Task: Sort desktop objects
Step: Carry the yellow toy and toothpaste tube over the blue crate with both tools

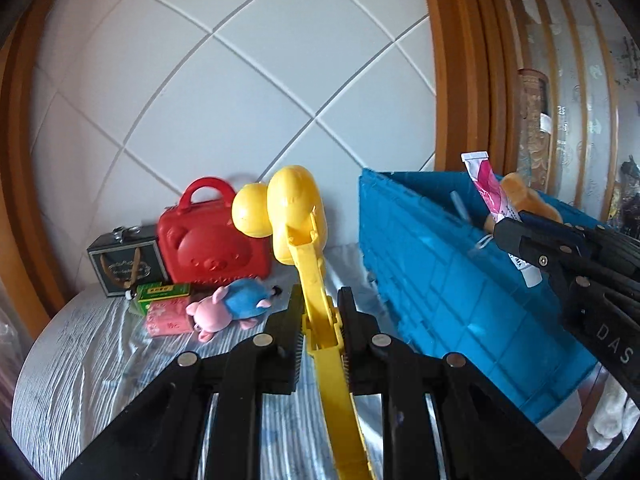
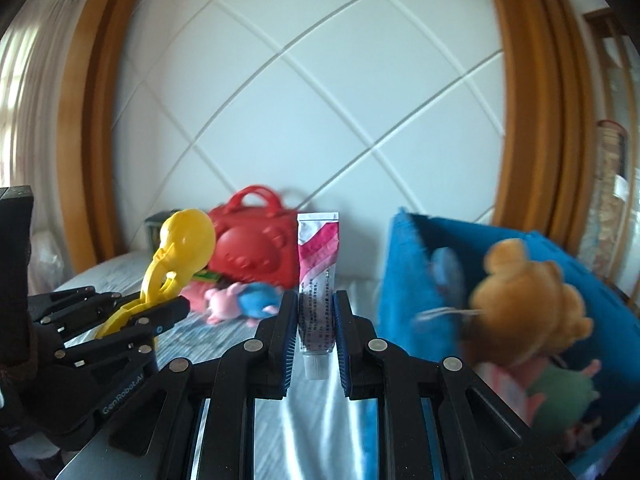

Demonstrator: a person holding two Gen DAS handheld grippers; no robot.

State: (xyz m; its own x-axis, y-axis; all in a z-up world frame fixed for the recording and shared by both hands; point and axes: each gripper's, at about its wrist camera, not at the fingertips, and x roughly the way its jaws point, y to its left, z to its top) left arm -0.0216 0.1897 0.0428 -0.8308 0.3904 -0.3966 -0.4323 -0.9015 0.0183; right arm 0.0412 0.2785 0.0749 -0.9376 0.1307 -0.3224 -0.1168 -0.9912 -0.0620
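Observation:
My left gripper (image 1: pixel 319 320) is shut on the handles of a yellow plastic clamp toy (image 1: pixel 296 204), whose duck-shaped cups stick up in front of it; the toy (image 2: pixel 186 248) also shows at the left in the right wrist view. My right gripper (image 2: pixel 316 320) is shut on a pink and white tube (image 2: pixel 318 276), held upright. In the left wrist view that tube (image 1: pixel 490 188) hangs over the blue crate (image 1: pixel 448 280). Both grippers are lifted above the striped cloth.
A red bear-faced case (image 1: pixel 212 240), a dark gift box (image 1: pixel 124 260), green and pink small boxes (image 1: pixel 166 304) and a pink and blue plush pig (image 1: pixel 236 308) lie by the padded wall. The blue crate (image 2: pixel 408 280) holds an orange plush (image 2: pixel 528 292) and other toys.

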